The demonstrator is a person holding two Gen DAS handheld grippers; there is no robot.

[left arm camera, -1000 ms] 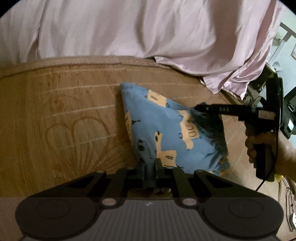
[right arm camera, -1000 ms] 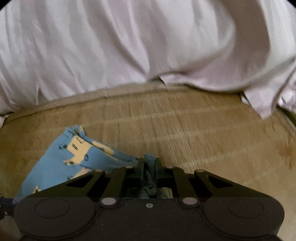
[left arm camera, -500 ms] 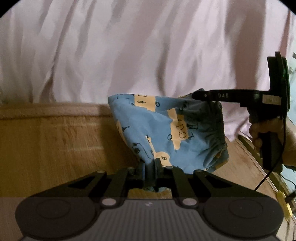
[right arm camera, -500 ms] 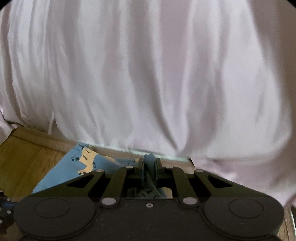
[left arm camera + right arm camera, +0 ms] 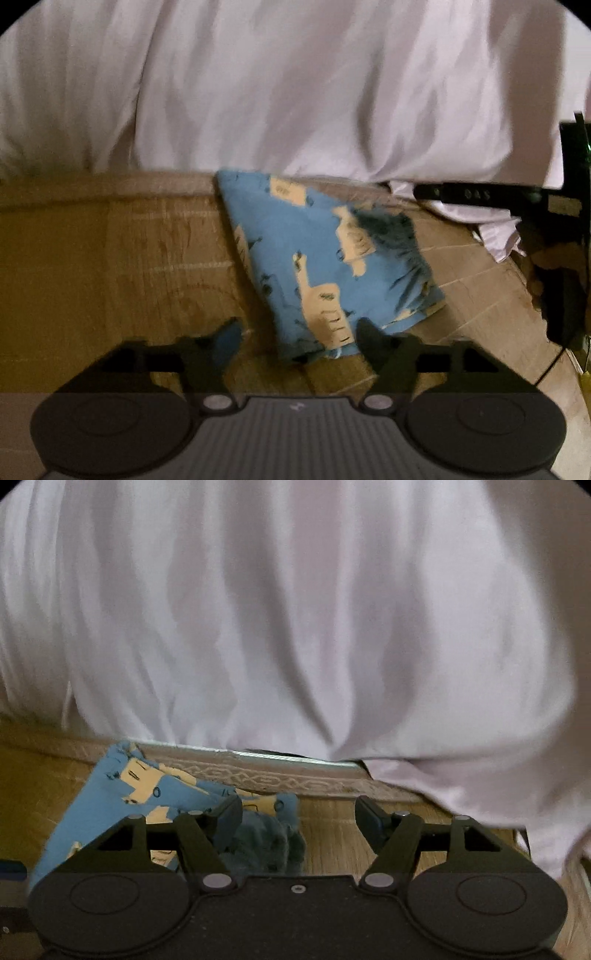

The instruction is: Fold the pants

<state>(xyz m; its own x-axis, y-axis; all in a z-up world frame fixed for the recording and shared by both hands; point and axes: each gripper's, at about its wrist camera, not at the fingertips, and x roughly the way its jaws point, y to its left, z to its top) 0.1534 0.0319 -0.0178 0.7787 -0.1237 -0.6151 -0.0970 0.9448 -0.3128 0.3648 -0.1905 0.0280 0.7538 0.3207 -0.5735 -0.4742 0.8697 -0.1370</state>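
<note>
The pants (image 5: 314, 258) are small, blue, with cream cartoon prints, and lie folded in a compact bundle on the woven mat (image 5: 110, 266). My left gripper (image 5: 297, 338) is open, its fingers either side of the bundle's near corner. In the right wrist view the pants (image 5: 147, 805) lie left of centre, their dark gathered waistband (image 5: 269, 842) close by the left finger. My right gripper (image 5: 297, 814) is open too, with bare mat between the fingers. The right gripper (image 5: 480, 194) also shows at the right edge of the left wrist view, beyond the bundle.
A pale pink sheet (image 5: 295, 92) hangs in folds along the far edge of the mat and fills the upper half of both views (image 5: 295, 609). The mat's patterned border (image 5: 277, 775) runs below it. Bare mat (image 5: 406, 849) lies right of the pants.
Both grippers were shut on the pants and held them lifted half a second ago. Now the pants lie on the mat and both grippers have opened and let go.
</note>
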